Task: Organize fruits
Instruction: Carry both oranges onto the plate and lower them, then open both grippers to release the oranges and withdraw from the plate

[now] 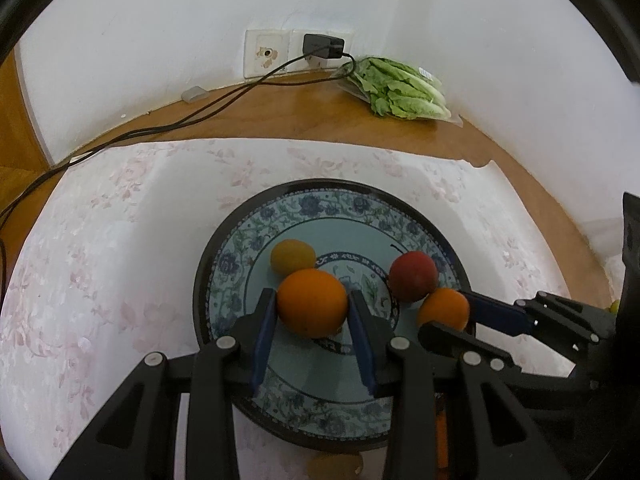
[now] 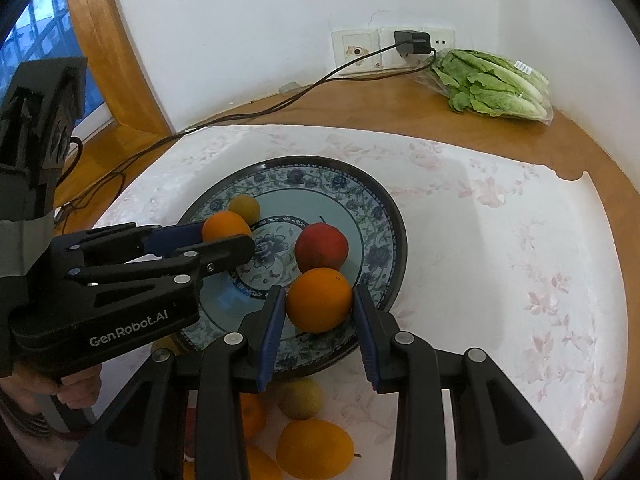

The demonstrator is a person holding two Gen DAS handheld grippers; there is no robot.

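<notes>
Below the right tool [image 2: 319,305], loose fruit [image 2: 315,447] is partly hidden by its fingers. Left tool [image 1: 312,307]: jaws part-open, bracketing an orange [image 1: 312,302] on the plate [image 1: 256,236]; contact unclear, possibly touching. Right tool: jaws likewise flank a second orange [image 2: 319,299], beside the red apple [image 2: 321,245], reaching in level.

Black tongs [image 2: 318,300], blue pads [image 2: 272,332], silver screws, white "GenRobot.AI" lettering.
</notes>
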